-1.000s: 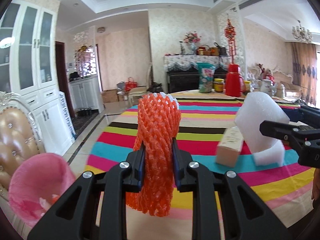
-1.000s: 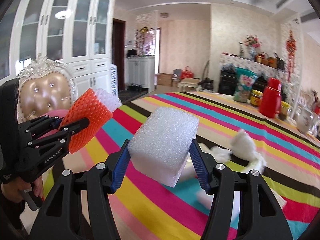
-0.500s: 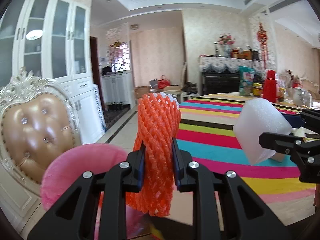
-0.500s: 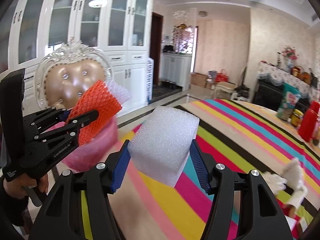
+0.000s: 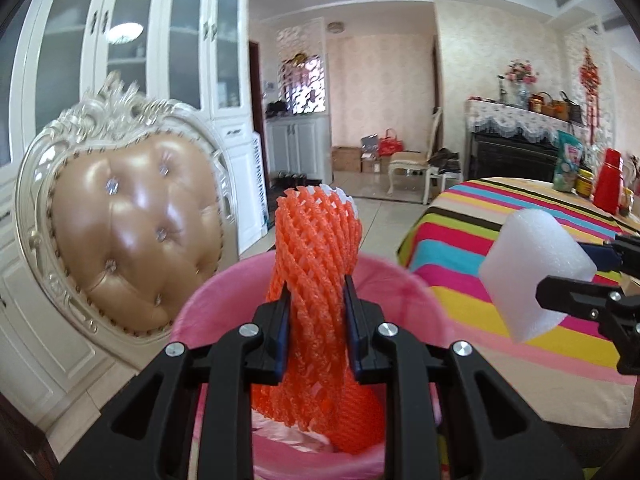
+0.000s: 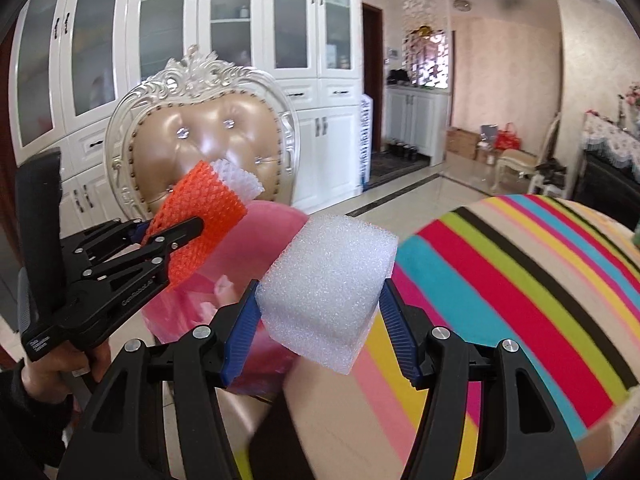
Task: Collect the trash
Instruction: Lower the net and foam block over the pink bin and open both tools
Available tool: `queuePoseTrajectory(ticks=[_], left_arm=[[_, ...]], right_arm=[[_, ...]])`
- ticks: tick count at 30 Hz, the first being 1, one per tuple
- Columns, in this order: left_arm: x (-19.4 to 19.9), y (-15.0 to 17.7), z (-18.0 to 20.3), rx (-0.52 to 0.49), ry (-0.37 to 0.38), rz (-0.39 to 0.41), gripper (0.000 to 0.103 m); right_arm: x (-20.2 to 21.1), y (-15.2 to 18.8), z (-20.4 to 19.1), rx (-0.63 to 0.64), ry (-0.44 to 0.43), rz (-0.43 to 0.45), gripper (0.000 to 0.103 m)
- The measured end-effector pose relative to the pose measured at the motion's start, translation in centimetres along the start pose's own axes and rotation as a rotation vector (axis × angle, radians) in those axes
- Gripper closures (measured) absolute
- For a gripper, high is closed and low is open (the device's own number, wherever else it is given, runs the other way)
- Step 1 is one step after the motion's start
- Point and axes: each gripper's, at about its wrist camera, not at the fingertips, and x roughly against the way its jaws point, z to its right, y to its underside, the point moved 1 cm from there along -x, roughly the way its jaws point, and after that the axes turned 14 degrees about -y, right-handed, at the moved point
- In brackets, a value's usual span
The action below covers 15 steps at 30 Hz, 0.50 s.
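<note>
My left gripper (image 5: 315, 300) is shut on an orange foam net sleeve (image 5: 318, 248) with a white net tucked at its tip, and holds it upright right over the pink-lined trash bin (image 5: 404, 288). The sleeve (image 6: 200, 216) and left gripper (image 6: 176, 236) also show in the right wrist view, above the bin (image 6: 272, 228). My right gripper (image 6: 318, 300) is shut on a white foam block (image 6: 328, 280), held to the right of the bin, near the table edge. The block (image 5: 532, 272) shows at right in the left wrist view.
An ornate tan leather chair (image 5: 120, 216) stands just behind the bin. White cabinets (image 6: 248, 60) line the wall. The table with a striped cloth (image 6: 520, 272) lies to the right, with a red thermos (image 5: 608, 192) and jars at its far end.
Both grippers have swung left, away from the table toward the bin and chair. The orange sleeve is now over the bin's opening. Both grips are unchanged.
</note>
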Motion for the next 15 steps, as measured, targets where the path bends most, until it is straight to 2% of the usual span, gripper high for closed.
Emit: queuePoseTrajectory(ticks=[7,15], left_arm=[[-4.1,1.2,-4.2,0.029,-0.038,-0.091,0.080],[-4.7,2.2,-4.3,-0.018,-0.030,-0.100,0.076]], right_arm=[[-3.8,-1.1,-1.2,0.021,-0.088,-0.019,0.046],[-7.0,-1.1,-1.0,-0.027,-0.166,-0.049,0.042]])
